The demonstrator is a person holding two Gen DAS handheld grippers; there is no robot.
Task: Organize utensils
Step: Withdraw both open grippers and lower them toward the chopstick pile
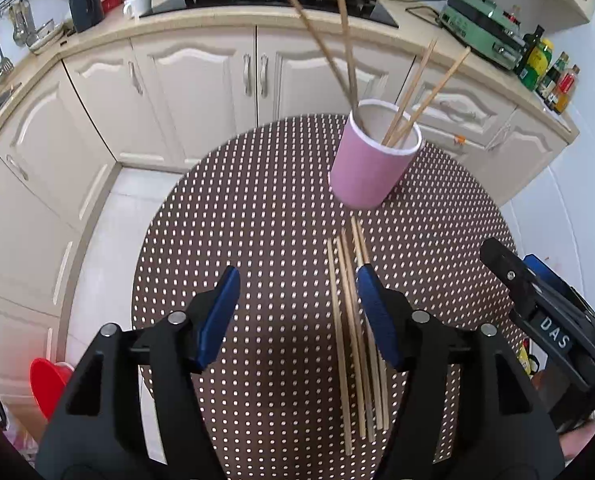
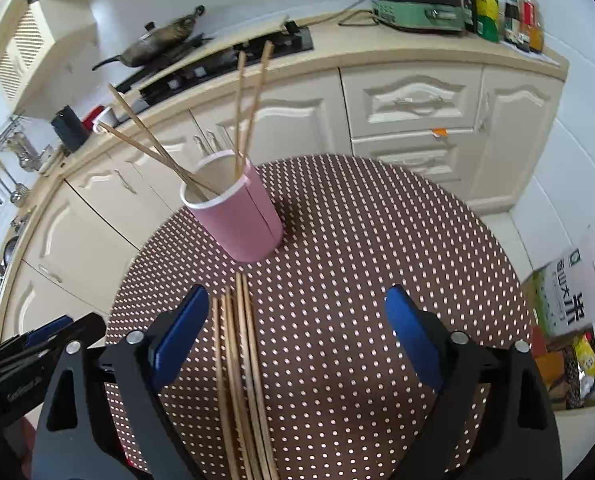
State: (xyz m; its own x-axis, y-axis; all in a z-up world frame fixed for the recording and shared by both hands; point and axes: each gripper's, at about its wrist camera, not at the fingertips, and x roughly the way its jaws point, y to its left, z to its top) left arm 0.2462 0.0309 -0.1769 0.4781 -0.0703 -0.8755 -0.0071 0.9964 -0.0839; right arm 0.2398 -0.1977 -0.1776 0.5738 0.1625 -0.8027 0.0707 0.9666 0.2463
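The loose chopsticks lie side by side in a tight bundle on the round dotted table, their far tips just short of the pink cup; the cup stands upright near the table's far edge and already holds four chopsticks leaning against its rim. Judged from their form, the loose chopsticks are light, thin, stiff wooden sticks with smooth surfaces; they are likely to roll or fan apart when nudged, and a single stick is difficult to separate from its neighbours. A grip near mid-length, across the stick's width, should keep it balanced; a grip near a tip may let it pivot between the pads. The left gripper hovers above the table, angled steeply downward, jaws apart and empty, with the bundle lying just inside its right finger. The right gripper is likewise pitched downward with its jaws spread wide and nothing between the pads; in its view the bundle runs beneath the gap, close to the left finger. Neither tool touches the chopsticks.
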